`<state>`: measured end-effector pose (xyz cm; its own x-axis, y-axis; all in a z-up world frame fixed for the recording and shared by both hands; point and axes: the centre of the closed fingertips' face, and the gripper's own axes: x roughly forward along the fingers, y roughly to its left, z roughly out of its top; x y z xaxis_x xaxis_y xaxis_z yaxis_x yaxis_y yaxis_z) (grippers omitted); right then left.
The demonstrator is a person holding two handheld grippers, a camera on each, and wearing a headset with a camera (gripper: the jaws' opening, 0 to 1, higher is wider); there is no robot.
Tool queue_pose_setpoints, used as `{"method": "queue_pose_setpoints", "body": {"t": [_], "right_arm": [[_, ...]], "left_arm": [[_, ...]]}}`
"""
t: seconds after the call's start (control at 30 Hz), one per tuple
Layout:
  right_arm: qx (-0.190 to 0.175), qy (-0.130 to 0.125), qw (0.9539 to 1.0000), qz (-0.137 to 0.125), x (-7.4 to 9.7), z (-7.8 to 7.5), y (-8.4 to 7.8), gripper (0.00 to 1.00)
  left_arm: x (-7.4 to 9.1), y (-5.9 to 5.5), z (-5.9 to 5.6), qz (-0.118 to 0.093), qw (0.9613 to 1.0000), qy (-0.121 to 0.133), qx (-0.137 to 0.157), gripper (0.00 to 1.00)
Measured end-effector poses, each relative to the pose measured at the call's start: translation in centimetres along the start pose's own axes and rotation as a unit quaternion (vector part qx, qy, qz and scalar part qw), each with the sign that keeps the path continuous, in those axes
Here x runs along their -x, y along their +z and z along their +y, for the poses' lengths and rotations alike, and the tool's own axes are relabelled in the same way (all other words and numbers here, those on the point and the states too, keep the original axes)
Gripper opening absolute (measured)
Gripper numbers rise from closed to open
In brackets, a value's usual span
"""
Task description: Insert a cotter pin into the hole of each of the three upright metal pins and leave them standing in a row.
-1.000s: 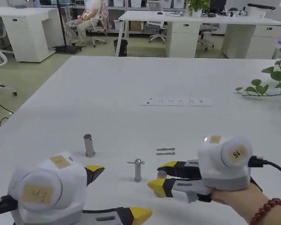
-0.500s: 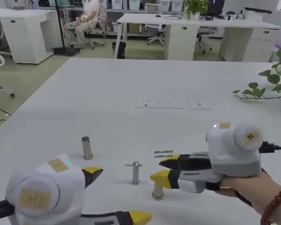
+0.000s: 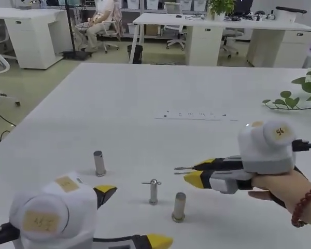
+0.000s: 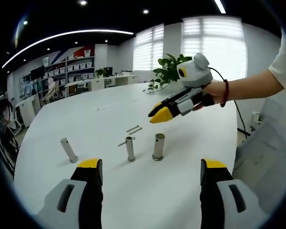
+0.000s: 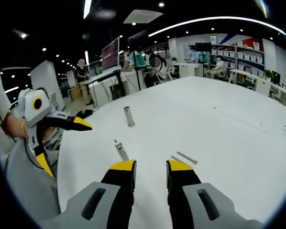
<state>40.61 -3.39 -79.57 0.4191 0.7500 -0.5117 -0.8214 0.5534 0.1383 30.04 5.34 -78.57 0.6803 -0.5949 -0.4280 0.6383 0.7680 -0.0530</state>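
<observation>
The right hand-held gripper (image 3: 199, 172) is held level above the tabletop (image 3: 145, 104), jaws narrowly parted and empty, tips beside two loose cotter pins (image 3: 181, 168). The left hand-held gripper (image 4: 151, 166) is held wide open, empty. Three metal pins (image 3: 179, 206) are stood upright.

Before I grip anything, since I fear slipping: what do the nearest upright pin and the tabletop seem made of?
Nearest upright pin: grey metal, probably steel, with a soft sheen along its side. Tabletop: smooth white, matte, likely laminate; unconfirmed.
</observation>
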Motion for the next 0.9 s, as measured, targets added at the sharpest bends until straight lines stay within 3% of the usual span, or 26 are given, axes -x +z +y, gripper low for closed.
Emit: {"method": "queue_pose_setpoints", "body": {"t": [0.2, 0.47, 0.6, 0.73, 0.9], "right_arm": [[0.003, -0.021, 0.9995, 0.025, -1.3, -2.8, -0.5, 0.26], [0.034, -0.026, 0.9958, 0.081, -3.0, -4.5, -1.6, 0.25], [0.056, -0.022, 0.9918, 0.113, -3.7, -4.9, -2.4, 0.24], [0.071, -0.014, 0.99, 0.122, -4.2, -4.7, -2.4, 0.23], [0.099, 0.0, 0.9843, 0.146, -4.8, -4.6, -2.9, 0.18]], "left_arm": [[0.0, 0.0, 0.3, -0.002, 1.0, 0.005, -0.001, 0.84], [0.0, -0.2, 0.7, 0.002, 0.9999, 0.012, 0.0, 0.84], [0.1, -0.2, 0.7, 0.002, 0.9999, 0.013, 0.001, 0.84], [0.0, -0.4, 0.8, 0.007, 0.9999, 0.013, 0.0, 0.84], [0.0, -0.7, 0.8, 0.012, 0.9999, 0.01, 0.005, 0.82]]}}
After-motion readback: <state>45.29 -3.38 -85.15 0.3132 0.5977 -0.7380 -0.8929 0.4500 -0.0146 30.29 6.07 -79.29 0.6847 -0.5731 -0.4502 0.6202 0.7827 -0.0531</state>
